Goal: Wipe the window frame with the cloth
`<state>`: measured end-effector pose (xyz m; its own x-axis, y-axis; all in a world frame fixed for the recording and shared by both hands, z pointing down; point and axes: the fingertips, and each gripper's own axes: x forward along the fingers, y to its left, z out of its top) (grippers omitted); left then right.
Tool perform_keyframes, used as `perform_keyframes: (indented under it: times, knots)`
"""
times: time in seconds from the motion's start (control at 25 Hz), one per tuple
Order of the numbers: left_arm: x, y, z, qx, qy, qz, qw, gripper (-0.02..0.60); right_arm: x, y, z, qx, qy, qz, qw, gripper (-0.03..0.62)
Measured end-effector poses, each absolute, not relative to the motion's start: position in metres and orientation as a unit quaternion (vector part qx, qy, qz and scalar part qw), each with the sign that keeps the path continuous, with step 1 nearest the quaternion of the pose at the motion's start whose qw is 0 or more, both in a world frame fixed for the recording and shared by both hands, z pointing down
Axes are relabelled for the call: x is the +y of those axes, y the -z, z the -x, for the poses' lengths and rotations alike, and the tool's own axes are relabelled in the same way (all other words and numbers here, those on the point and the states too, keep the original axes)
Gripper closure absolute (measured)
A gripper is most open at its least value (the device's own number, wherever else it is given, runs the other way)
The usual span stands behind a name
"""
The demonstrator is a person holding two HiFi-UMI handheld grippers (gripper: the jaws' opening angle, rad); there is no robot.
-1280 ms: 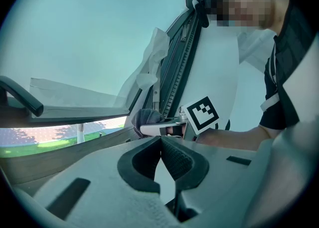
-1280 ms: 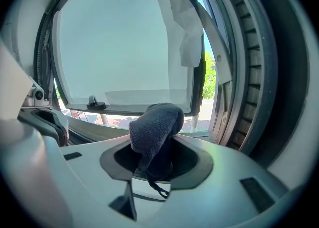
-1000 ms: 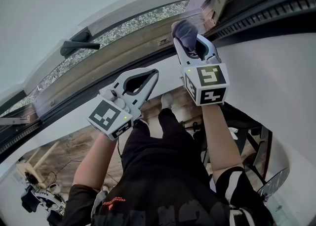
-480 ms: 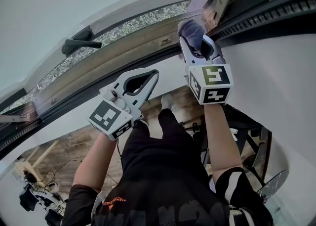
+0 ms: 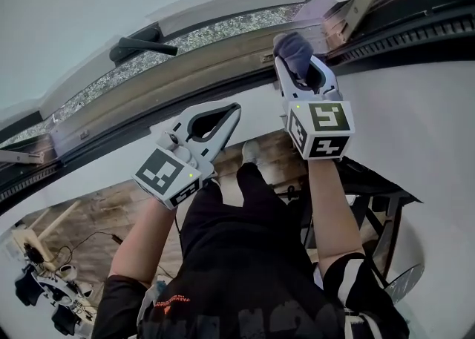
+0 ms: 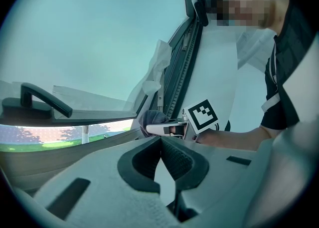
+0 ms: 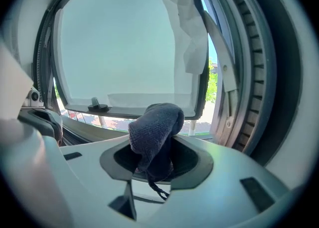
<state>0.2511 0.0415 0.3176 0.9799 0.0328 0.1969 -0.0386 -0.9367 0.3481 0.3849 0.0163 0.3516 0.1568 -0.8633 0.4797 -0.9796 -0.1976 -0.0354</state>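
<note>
My right gripper [image 5: 297,63] is shut on a dark grey-blue cloth [image 5: 292,50] and holds it up against the lower window frame [image 5: 185,81], near the right corner. In the right gripper view the cloth [image 7: 155,129] bulges out from between the jaws of that gripper [image 7: 157,159], with the frame's lower rail [image 7: 134,116] beyond it. My left gripper [image 5: 231,112] hangs lower and to the left, off the frame, shut with nothing in it; its jaws meet in the left gripper view [image 6: 160,144]. That view also catches the right gripper [image 6: 167,129] and the cloth [image 6: 152,118].
A black window handle [image 5: 141,43] sits on the open sash up left, also seen as handle [image 6: 37,103]. A white sheet of film [image 7: 192,27] hangs at the pane's upper right. A dark ribbed track [image 5: 415,30] runs along the right side. The white sill [image 5: 415,107] lies below.
The right gripper with the cloth has slid a little to the right along the frame. The left gripper has hardly moved. The head view has shifted slightly.
</note>
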Motion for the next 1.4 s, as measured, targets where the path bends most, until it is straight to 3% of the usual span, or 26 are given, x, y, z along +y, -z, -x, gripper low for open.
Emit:
perform_keyframes:
  times: [0.4,1.4]
  knots:
    - [0.016,-0.312,-0.163,-0.066,-0.086,-0.978,0.18,0.561,-0.022,-0.338,-0.284,-0.673,-0.183,-0.702,0.148,0.437]
    - [-0.036,-0.323,0.134,-0.267,-0.048,-0.941,0.203,0.561,-0.098,-0.348,0.071,-0.828,-0.149,-0.509,0.18,0.437]
